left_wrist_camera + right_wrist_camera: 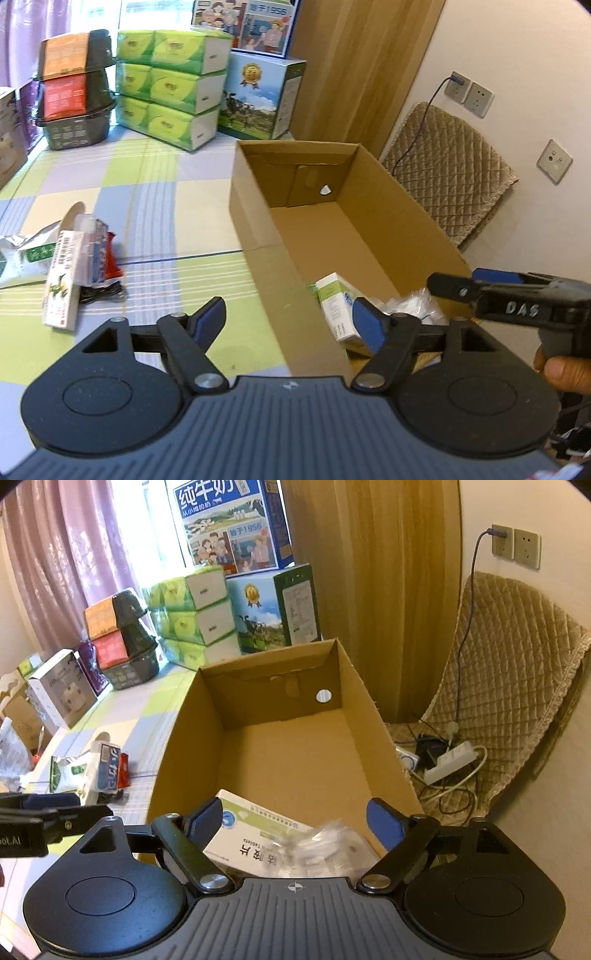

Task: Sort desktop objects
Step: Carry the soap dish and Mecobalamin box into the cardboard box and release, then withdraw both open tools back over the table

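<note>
Partly done: a medicine box (pixel 255 830) and plastic bag (pixel 332 849) lie in the cardboard box (pixel 291 746), a pile of packets (pixel 70 266) waits on the bench (pixel 166 206), both the left gripper (pixel 290 321) and right gripper (pixel 295 823) wide and empty.

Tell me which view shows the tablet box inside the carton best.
The right wrist view: the tablet box lies face up with its print readable, partly under a clear bag. The left wrist view shows only a slanted end behind the left gripper.

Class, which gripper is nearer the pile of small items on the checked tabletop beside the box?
Left. The left gripper hangs open at the cardboard box wall facing the pile; the right gripper is open over the box.
</note>
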